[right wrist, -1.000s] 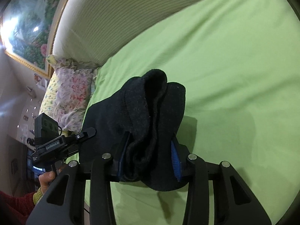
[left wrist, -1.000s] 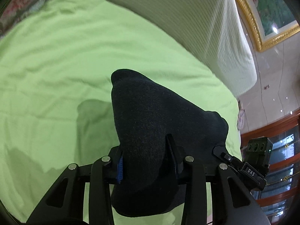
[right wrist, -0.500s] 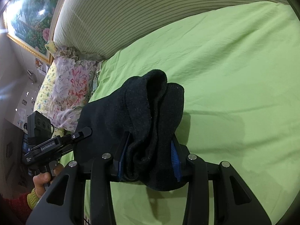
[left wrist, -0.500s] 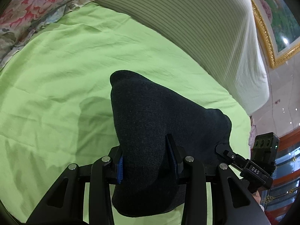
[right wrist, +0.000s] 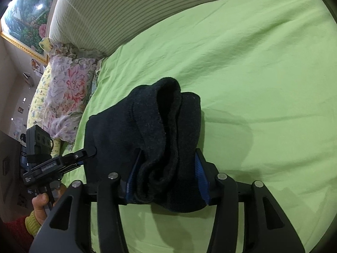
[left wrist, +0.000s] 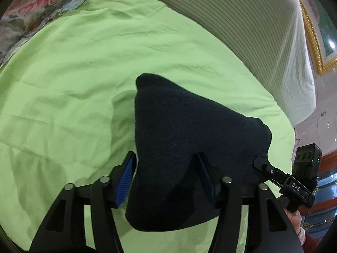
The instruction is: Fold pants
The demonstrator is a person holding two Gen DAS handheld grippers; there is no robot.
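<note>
The pants [left wrist: 189,147] are dark, soft knit cloth, bunched into a thick hump raised over the wrinkled green sheet [left wrist: 73,73]. The left gripper [left wrist: 166,168] is clamped on one end of the bundle, the right gripper [right wrist: 167,168] on the other with rolled folds between its blue ribbed pads [right wrist: 199,168]. A ribbed pale headboard [right wrist: 126,10] curves at the far side, with a floral pillow [right wrist: 65,88] to its left.

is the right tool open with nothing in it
No, the right tool is clamped on a bunched fold of the dark pants, held above the green sheet.
</note>
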